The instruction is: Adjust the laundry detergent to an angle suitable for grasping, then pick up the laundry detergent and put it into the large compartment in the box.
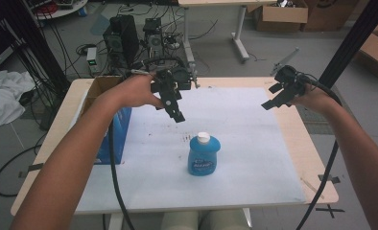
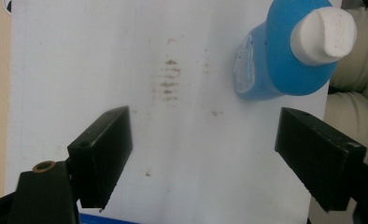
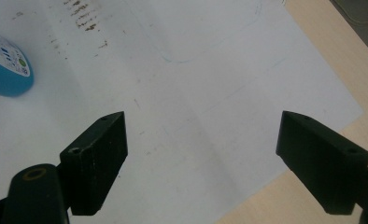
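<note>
A blue bottle [image 1: 204, 156] with a white cap stands upright on the white sheet [image 1: 235, 143], near the table's middle front. My left gripper [image 1: 176, 111] hovers above the sheet behind and left of the bottle, pointing down. In the left gripper view its jaws stand wide apart with nothing between them [image 2: 203, 154], and the bottle [image 2: 275, 60] lies beyond them to the upper right. My right gripper [image 1: 272, 100] is held up at the sheet's far right, also open and empty [image 3: 201, 163]. The bottle's base [image 3: 4, 70] shows at the left edge of the right gripper view.
An open cardboard box [image 1: 100, 86] with a blue side stands at the table's left edge. Brown smudges [image 2: 168, 79] mark the sheet. Bare wooden tabletop [image 1: 316, 158] borders the sheet on the right. Cables and equipment [image 1: 148, 38] crowd the floor behind the table.
</note>
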The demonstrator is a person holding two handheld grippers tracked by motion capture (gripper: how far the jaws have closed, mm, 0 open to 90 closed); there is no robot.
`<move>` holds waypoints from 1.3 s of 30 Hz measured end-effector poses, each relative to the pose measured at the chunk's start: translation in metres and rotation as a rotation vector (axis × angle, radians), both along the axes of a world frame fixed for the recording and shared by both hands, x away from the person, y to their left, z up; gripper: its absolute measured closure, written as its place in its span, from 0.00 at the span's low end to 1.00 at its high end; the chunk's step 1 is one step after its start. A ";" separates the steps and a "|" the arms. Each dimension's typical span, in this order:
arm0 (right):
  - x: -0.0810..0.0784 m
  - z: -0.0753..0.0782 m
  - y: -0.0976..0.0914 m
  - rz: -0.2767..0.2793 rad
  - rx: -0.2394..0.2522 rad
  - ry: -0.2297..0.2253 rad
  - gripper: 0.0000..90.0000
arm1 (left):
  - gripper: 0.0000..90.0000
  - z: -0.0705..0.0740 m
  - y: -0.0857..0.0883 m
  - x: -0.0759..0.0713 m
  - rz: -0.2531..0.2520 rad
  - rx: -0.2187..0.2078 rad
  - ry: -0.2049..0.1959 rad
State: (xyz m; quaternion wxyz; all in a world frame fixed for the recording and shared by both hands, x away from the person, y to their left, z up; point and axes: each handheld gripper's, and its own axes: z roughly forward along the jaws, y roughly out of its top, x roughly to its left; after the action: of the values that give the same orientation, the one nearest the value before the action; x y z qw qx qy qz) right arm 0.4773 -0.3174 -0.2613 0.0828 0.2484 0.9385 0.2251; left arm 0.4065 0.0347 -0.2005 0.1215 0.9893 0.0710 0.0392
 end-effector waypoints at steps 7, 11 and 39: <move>0.000 -0.001 -0.003 -0.006 -0.002 0.005 0.19 | 0.22 0.000 -0.005 0.003 -0.013 -0.002 -0.004; 0.001 0.000 -0.004 -0.008 0.000 0.003 0.19 | 0.22 0.000 -0.006 0.003 -0.022 -0.010 -0.014; -0.004 0.002 0.004 0.013 0.003 -0.007 0.18 | 0.22 0.007 -0.007 -0.009 -0.007 -0.003 -0.037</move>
State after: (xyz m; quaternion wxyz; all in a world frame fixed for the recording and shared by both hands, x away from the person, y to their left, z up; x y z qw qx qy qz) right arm 0.4733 -0.3133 -0.2592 0.0841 0.2416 0.9395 0.2277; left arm 0.3974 0.0277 -0.1931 0.1245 0.9884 0.0656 0.0570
